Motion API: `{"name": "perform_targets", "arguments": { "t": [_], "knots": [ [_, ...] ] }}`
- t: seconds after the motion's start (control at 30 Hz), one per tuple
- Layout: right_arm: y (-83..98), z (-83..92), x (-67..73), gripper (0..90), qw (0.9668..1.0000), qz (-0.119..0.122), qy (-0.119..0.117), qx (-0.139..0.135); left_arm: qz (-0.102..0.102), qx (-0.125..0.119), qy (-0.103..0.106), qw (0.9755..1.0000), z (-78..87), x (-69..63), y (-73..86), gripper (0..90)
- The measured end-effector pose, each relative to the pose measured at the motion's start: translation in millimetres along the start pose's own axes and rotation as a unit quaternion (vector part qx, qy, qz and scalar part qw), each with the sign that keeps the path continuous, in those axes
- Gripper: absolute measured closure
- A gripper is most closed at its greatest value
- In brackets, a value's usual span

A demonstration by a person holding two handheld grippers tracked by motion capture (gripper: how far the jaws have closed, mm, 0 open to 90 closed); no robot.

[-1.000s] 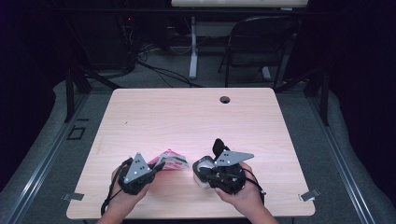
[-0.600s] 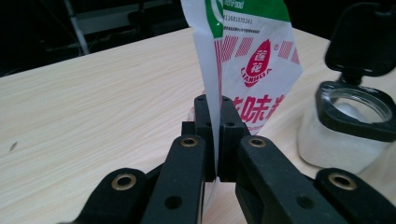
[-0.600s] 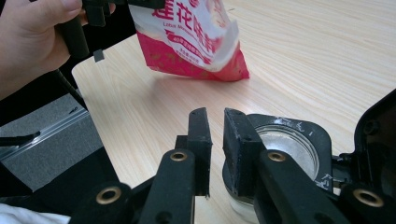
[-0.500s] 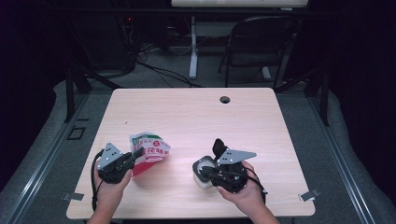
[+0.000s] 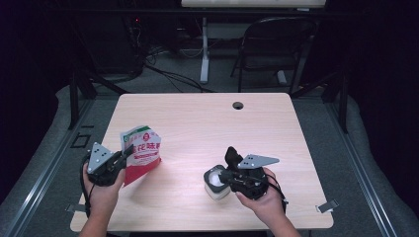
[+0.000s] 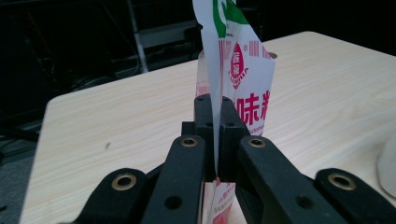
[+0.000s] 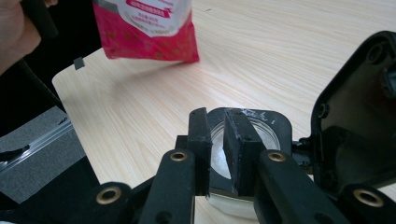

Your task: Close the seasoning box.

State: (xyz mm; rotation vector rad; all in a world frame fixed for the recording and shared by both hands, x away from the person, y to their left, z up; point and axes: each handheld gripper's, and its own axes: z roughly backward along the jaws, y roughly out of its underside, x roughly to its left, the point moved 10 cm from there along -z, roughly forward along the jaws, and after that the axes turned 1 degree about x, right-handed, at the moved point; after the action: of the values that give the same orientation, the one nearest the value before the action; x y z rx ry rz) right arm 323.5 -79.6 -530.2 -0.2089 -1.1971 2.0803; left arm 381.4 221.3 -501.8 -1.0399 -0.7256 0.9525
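Two claws at work: one per hand, on a pale wooden desk (image 5: 197,123).
High view – left claw (image 5: 122,157): near the desk's left edge, pinching a red-and-white pouch (image 5: 141,152) that stands upright, tilted.
High view – right claw (image 5: 223,174): near the front edge, well apart from the pouch, at a small clear jar (image 5: 215,181) with white contents and a black hinged lid (image 5: 231,154) flipped up.
Left gripper view – left claw (image 6: 215,130): pads pressed together on the pouch's (image 6: 243,79) thin edge.
Right gripper view – right claw (image 7: 215,144): jaws narrowly parted, clamping the jar's (image 7: 261,133) near rim – one pad inside, one outside; pouch (image 7: 149,28) hanging above the desk beyond.
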Motion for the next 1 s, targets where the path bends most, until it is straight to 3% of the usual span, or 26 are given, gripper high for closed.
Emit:
{"name": "perform_targets", "arguments": {
  "t": [0.2,0.27,0.37,0.47,0.63,0.8,0.93,1.0],
  "knots": [
    [0.9,0.2,-2.5,81.0,1.0000,-0.002,0.003,0.000,-0.028,0.005,-0.050,0.9983,7.3,17.5,-2.0,90.0],
    [0.9,0.3,-3.6,80.9,1.0000,-0.003,0.004,-0.001,-0.031,0.007,-0.051,0.9982,6.9,16.6,0.9,89.9],
    [0.8,0.7,-5.1,80.7,1.0000,-0.005,0.006,-0.003,-0.036,0.015,-0.032,0.9987,2.2,7.3,9.5,89.9],
    [1.2,0.2,-6.9,79.5,0.9999,-0.007,0.008,-0.003,-0.035,0.027,0.003,0.9990,-4.3,-9.3,18.5,89.9],
    [-0.9,2.0,-9.5,77.8,0.9999,-0.009,0.010,-0.009,-0.052,0.056,0.047,0.9960,-16.6,-39.0,35.4,89.7],
    [-3.0,5.6,-11.8,77.4,0.9998,-0.007,0.014,-0.013,-0.041,0.086,0.097,0.9907,-25.0,-62.6,55.8,89.0],
    [-5.3,10.6,-13.5,76.9,0.9996,-0.007,0.019,-0.018,-0.058,0.113,0.121,0.9846,-28.4,-78.6,69.9,84.9],
    [-6.5,13.9,-15.1,76.4,0.9995,-0.008,0.024,-0.021,-0.060,0.119,0.127,0.9828,-29.5,-83.6,74.6,83.1]
  ]
}}
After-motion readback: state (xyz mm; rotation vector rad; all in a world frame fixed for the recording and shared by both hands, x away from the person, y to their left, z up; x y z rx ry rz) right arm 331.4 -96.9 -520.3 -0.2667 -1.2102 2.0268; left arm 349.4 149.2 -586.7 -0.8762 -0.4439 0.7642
